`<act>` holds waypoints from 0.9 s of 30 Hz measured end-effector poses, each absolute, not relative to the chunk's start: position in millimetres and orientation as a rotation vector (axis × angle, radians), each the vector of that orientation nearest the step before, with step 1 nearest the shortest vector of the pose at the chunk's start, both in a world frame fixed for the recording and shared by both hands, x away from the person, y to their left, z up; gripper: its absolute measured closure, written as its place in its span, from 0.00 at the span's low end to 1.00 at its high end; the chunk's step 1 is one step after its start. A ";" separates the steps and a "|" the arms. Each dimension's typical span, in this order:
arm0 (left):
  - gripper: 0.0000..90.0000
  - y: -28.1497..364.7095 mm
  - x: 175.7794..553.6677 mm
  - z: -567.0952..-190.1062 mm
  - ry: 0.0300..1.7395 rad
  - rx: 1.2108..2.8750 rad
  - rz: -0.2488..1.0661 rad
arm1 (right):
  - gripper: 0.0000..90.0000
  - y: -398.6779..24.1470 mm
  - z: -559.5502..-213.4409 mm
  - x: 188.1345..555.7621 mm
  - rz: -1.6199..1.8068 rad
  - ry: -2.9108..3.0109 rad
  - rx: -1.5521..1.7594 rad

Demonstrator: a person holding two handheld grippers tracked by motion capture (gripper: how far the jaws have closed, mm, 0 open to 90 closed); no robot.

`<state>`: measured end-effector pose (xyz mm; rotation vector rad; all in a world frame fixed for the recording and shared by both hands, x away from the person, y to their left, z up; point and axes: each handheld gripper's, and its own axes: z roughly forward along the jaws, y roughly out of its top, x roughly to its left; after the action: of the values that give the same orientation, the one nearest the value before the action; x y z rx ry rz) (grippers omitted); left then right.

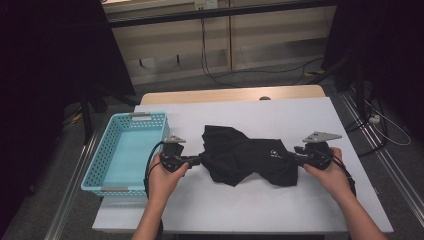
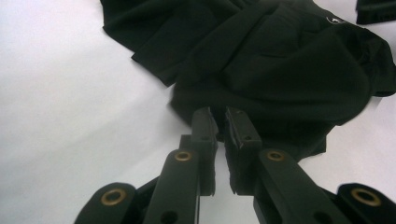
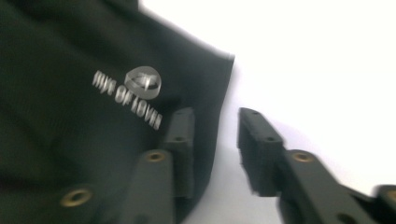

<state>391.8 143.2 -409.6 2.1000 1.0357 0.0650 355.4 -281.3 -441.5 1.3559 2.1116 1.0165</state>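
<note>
Black garment (image 1: pixel 247 160) is lying crumpled across the middle of the white table (image 1: pixel 300 115), with a small white logo (image 1: pixel 274 154) facing up near its right end. I am working both grippers at its two ends, from the near side of the table.

My left gripper (image 1: pixel 197 160) is sitting at the cloth's left edge. In the left gripper view its jaws are standing almost shut, a thin slit between them, tips right at the rim of the fabric (image 2: pixel 280 70); I cannot tell whether any cloth is pinched there, and nothing shows between the pads.

My right gripper (image 1: pixel 295 157) is meeting the cloth's right end. In the right gripper view its jaws are standing apart: one is resting on the fabric beside the logo (image 3: pixel 128 93), the other is over bare table just off the hem. The pads are not pressing on anything.

A turquoise basket (image 1: pixel 102 172) is sitting just left of my left hand (image 1: pixel 162 172), with nothing in it.

I am judging the job as far from finished: the garment is loosely bunched, not flat or folded, and not in the basket. Smoothing or folding it, and any move to the basket, are waiting.
</note>
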 end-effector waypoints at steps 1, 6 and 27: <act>0.92 141.3 391.1 -410.0 1.034 2.099 0.070 | 0.63 -280.4 -441.5 359.1 1.020 2.107 1.373; 0.86 138.2 391.0 -411.7 1.012 2.125 0.069 | 0.56 -271.7 -453.2 376.1 1.030 2.103 1.451; 0.32 133.9 398.0 -420.0 1.059 2.031 0.164 | 0.95 -309.2 -445.4 355.8 0.999 1.994 1.498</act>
<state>398.0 133.9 -420.0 2.0314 1.0594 0.1643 355.8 -309.2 -445.4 1.4981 1.9943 0.9990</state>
